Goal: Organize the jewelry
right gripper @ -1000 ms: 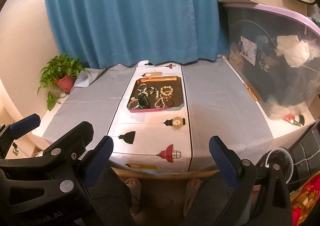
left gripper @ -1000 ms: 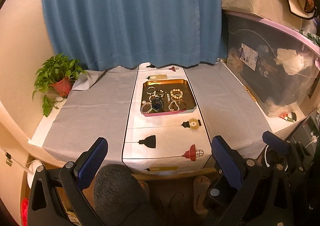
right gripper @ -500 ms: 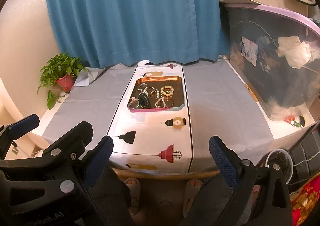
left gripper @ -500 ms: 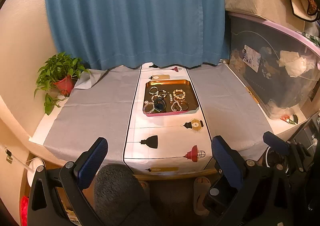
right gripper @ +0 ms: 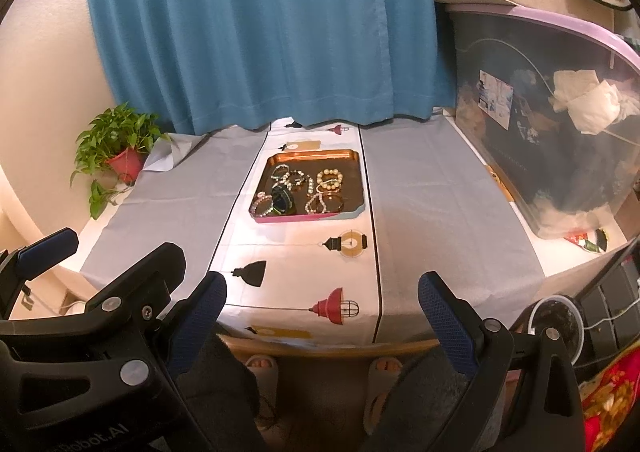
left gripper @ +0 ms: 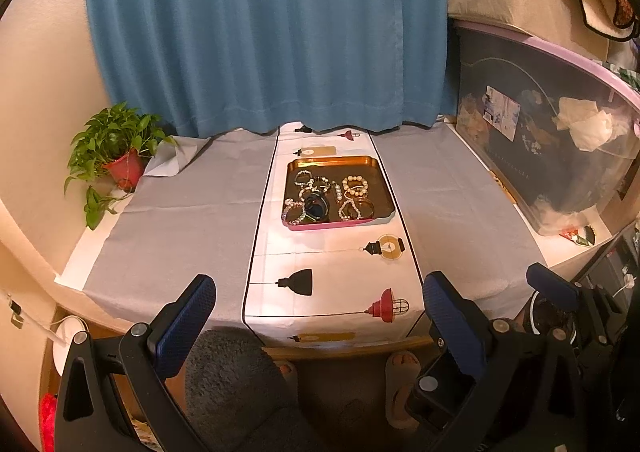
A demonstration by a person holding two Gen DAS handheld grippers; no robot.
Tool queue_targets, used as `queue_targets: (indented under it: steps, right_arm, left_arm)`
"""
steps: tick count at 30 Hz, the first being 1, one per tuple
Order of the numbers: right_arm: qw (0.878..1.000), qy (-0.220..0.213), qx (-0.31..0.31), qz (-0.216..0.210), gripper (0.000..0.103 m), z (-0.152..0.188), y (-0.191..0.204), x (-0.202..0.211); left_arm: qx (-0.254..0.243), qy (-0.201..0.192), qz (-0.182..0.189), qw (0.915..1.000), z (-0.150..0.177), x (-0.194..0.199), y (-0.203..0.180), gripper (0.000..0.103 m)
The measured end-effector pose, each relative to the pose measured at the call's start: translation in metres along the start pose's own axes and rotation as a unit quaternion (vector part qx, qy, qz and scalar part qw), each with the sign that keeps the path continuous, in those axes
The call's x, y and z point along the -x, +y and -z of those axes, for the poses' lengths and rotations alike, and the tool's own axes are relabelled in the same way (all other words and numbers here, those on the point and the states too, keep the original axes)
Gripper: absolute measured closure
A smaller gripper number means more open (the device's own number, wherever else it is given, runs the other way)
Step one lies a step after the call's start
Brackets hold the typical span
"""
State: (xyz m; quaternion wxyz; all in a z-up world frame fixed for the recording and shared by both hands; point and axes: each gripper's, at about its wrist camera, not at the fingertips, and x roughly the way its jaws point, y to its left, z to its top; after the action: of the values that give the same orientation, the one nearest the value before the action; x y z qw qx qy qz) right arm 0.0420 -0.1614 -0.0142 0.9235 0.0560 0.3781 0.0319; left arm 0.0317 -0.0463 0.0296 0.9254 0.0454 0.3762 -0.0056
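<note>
- Your left tool (left gripper: pixel 316 316) and right tool (right gripper: pixel 320 316) are both released, jaws spread wide with nothing between them, held back off the near edge of the counter (left gripper: pixel 192 212), above your knees and slippers.
- The jewelry (left gripper: pixel 328 198) all lies in the tray (left gripper: pixel 384 188), which sits on the white runner (left gripper: pixel 332 272) at about 12 o'clock from both tools, well apart from them.
- In the tray, a pearl bracelet (left gripper: pixel 355 185) lies at 2 o'clock, a gold bangle (left gripper: pixel 362 208) at 4 o'clock, dark pieces (left gripper: pixel 316 206) at 6 o'clock, and beaded strands (left gripper: pixel 294 210) at 8 o'clock. Several overlap near the middle; you cannot tell from here which are tangled.
- This layout fits both a heap waiting to be sorted and pieces already gathered into the tray, so judge that up close before committing to anything.
- If you reach in, come forward low and level so the wrist view stays on the tray.
- Choose a piece lying apart, such as the pearl bracelet, rather than one in the overlapped cluster.
- Approach with one tool only; pin the tray rim with the other, since the tray will probably slide on the cloth.
- Pinch one side of a loop, not the whole ring, and lift slowly to see whether neighbours follow.
- Keep clear of the storage bin (left gripper: pixel 560 140) at 2 o'clock and the plant (left gripper: pixel 116 148) at 10 o'clock.
</note>
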Motion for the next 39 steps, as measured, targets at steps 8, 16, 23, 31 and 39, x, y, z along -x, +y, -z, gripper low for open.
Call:
queue_targets:
  steps: [8,16,23,31,39]
  right_arm:
    - [1.0,0.002,-0.001,-0.003,0.007,0.0014,-0.002,-0.0015]
    - [1.0,0.003,-0.001,-0.003,0.007,0.0018,-0.0021,-0.002]
    - [1.0,0.002,-0.001,-0.003,0.007,0.0017,-0.0025,-0.0019]
    - [1.0,0.002,-0.002,-0.003,0.007,0.0018,-0.0024,-0.0015]
    - [1.0,0.005,-0.003,-0.004,0.007,0.0057,0.0011,-0.0013]
  left_arm:
    - [0.0,0.002,-0.004,1.0,0.0002,-0.0026,-0.0036,0.0]
    - [-0.001,0.003,-0.004,1.0,0.0007,-0.0021,-0.0053,0.0]
    - [0.0,0.003,-0.004,1.0,0.0009,-0.002,-0.0057,0.0]
    - [-0.001,0.003,-0.006,1.0,0.001,-0.0018,-0.0057,0.0]
    - [-0.001,0.006,-0.007,1.0,0.0043,-0.0005,-0.0029,0.0]
